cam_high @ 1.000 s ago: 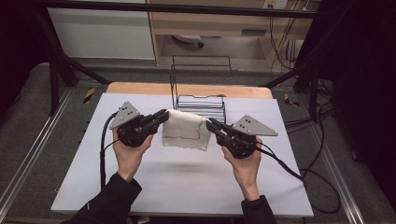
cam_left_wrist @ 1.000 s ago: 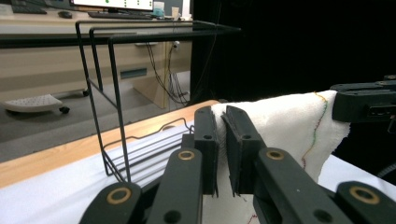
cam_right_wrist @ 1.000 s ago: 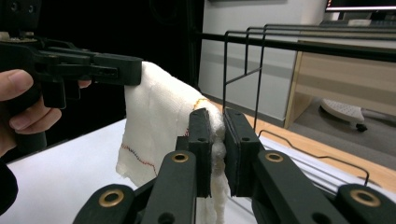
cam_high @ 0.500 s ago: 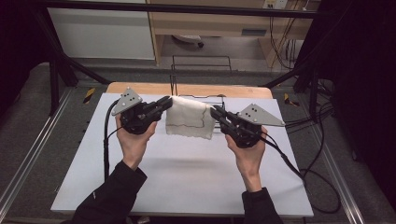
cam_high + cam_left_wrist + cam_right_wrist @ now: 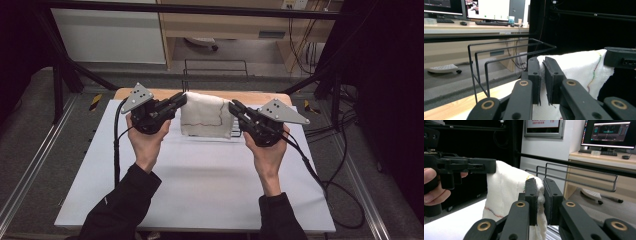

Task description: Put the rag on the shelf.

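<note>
A white terry cloth with a wavy line of red and yellow-green stitching point(image 5: 206, 116) hangs stretched between the two tongs, its upper edge pulled level and its body falling in soft folds toward the white table top point(image 5: 200, 185). The left gripper point(image 5: 181, 98) pinches the cloth's upper corner on its side: in the left gripper view the two black jaws are pressed nearly together with white fabric point(image 5: 579, 70) caught between them. The right gripper point(image 5: 233, 105) pinches the opposite upper corner, and in the right gripper view a wad of the cloth point(image 5: 506, 192) bulges out between its closed jaws. Compared with half a second ago, both hands have risen and moved farther from the person, carrying the cloth higher and closer to the far edge of the table; it now hangs more upright. Just beyond the cloth and between the two tongs stands a black wire rack with thin horizontal bars point(image 5: 216, 70), which the cloth partly hides in the high view. In the left gripper view the rack's bars point(image 5: 506, 51) rise just past the jaw tips. Farther off, a pale wooden desk point(image 5: 604, 167) carries monitors and keyboards.
</note>
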